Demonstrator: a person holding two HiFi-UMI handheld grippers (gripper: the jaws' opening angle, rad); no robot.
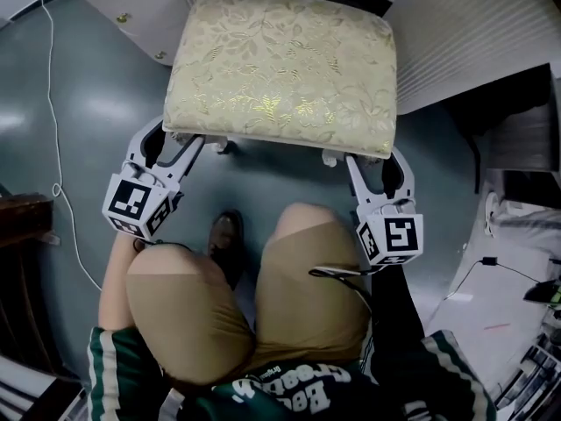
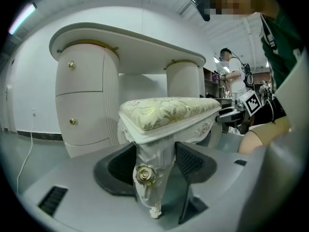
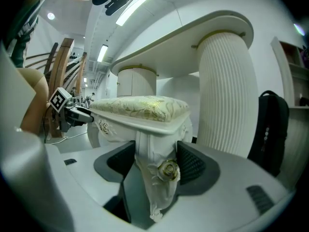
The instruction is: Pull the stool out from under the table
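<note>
- Our left gripper (image 1: 171, 143) is clamped on the stool's (image 1: 285, 68) carved white leg (image 2: 149, 178), with a dark pad pressed to each side of it.
- Our right gripper (image 1: 377, 158) clamps the other near leg (image 3: 157, 175) the same way.
- The cushioned seat sits just above and ahead of both pairs of jaws.
- Beyond the left gripper, the dressing table's (image 2: 130, 40) two drawers (image 2: 79, 93) are closed, so their contents are hidden.

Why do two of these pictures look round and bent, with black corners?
Left gripper view: a wide-angle lens bows the table and leaves black corners. Right gripper view: same bowing; ceiling light strips glare. Head view: straighter, with sheen on the stool cushion.
</note>
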